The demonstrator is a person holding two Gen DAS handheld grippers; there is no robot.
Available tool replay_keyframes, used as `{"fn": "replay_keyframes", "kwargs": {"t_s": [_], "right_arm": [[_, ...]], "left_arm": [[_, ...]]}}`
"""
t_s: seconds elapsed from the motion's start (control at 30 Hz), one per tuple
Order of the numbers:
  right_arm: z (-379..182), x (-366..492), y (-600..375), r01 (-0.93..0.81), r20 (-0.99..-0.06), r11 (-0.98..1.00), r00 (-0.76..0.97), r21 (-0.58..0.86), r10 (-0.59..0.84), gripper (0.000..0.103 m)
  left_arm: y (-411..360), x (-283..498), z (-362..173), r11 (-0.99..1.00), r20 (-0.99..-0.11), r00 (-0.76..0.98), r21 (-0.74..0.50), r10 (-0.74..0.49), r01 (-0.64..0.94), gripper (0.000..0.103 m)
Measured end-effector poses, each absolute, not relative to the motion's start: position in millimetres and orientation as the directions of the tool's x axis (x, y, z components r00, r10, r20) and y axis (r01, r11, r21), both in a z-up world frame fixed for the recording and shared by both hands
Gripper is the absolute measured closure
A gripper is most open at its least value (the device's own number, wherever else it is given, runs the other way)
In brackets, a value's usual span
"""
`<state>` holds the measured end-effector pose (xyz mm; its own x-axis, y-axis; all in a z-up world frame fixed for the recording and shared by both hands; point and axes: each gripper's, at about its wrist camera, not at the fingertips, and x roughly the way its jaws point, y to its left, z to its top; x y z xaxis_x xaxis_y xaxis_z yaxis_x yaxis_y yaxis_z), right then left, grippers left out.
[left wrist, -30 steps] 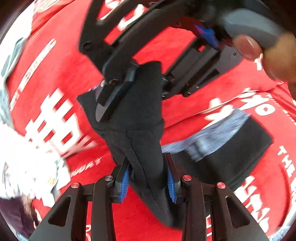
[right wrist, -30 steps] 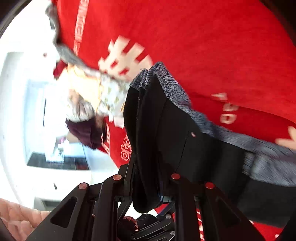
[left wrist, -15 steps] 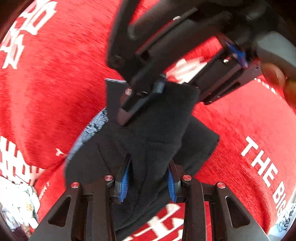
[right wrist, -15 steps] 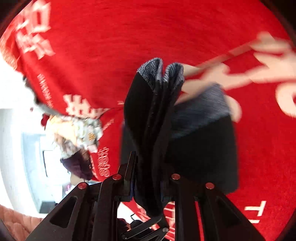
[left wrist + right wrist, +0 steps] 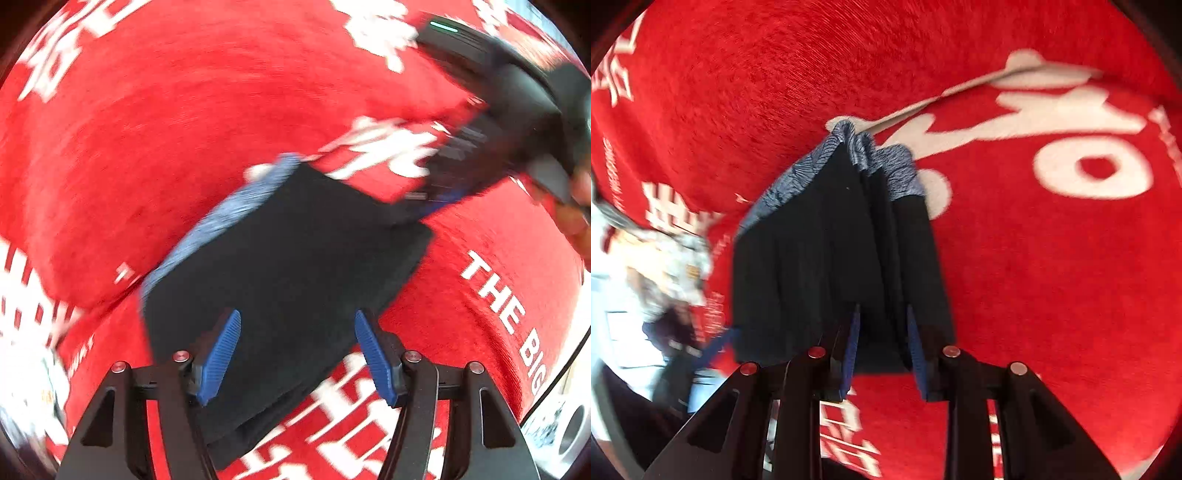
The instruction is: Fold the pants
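A: Where are the pants (image 5: pixel 288 266)?

B: Folded on the red cloth (image 5: pixel 147 129), under the left gripper (image 5: pixel 297 350). Its jaws are opening, not pressing.

A: And the right gripper (image 5: pixel 882 350)?

B: Opening too, fabric between its pads.

The pants (image 5: pixel 295 258) are matt black cloth with a blue-grey patterned woven waistband (image 5: pixel 886 166), lying on a fuzzy, napped red cloth (image 5: pixel 1034 277) printed with flat white lettering.

Folded black pants (image 5: pixel 295 258) on red cloth (image 5: pixel 147 129), left tongs (image 5: pixel 297 350) opening above them
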<state>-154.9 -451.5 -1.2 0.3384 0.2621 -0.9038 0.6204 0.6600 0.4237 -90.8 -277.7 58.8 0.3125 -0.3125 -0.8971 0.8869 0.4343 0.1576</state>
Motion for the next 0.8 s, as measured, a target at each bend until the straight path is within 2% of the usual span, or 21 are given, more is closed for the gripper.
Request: {"fn": "replay_keyframes", "kwargs": {"t_s": [0.17, 0.27, 0.37, 0.43, 0.53, 0.73, 0.8], "right_arm": [[31.2, -151.2, -436.1, 0.586, -0.905, 0.707, 0.379, 0.395, 0.192, 0.073], [30.5, -135.5, -415.0, 0.546, -0.912, 0.750, 0.364, 0.372, 0.188, 0.073], [6.6, -124.0, -397.9, 0.530, -0.947, 0.796, 0.276, 0.292, 0.164, 0.073], [-10.4, -129.5, -393.5, 0.542, -0.963, 0.803, 0.229, 0.248, 0.143, 0.073], [-16.5, -142.5, -393.8, 0.574, -0.954, 0.773, 0.270, 0.270, 0.132, 0.073], [-12.6, -143.3, -392.4, 0.581, -0.963, 0.776, 0.240, 0.246, 0.125, 0.073], [-9.5, -139.3, -392.7, 0.580, -0.964, 0.778, 0.232, 0.241, 0.126, 0.069]], "left_arm": [[-241.0, -20.9, 51.2, 0.620, -0.914, 0.365, 0.185, -0.176, 0.762, 0.037], [-219.5, 12.2, 10.9, 0.695, -0.972, 0.220, 0.105, -0.078, 0.711, 0.037], [-202.6, 19.0, -10.7, 0.746, -0.985, 0.132, 0.007, -0.108, 0.666, 0.037], [-196.9, 17.2, -15.5, 0.763, -0.987, 0.101, -0.031, -0.125, 0.646, 0.033], [-191.3, 20.3, -16.1, 0.776, -0.988, 0.065, -0.067, -0.138, 0.627, 0.031], [-186.1, 29.4, -14.0, 0.793, -0.989, 0.011, -0.112, -0.148, 0.599, 0.031], [-185.9, 35.3, -15.3, 0.794, -0.989, -0.001, -0.117, -0.145, 0.596, 0.031]]}}
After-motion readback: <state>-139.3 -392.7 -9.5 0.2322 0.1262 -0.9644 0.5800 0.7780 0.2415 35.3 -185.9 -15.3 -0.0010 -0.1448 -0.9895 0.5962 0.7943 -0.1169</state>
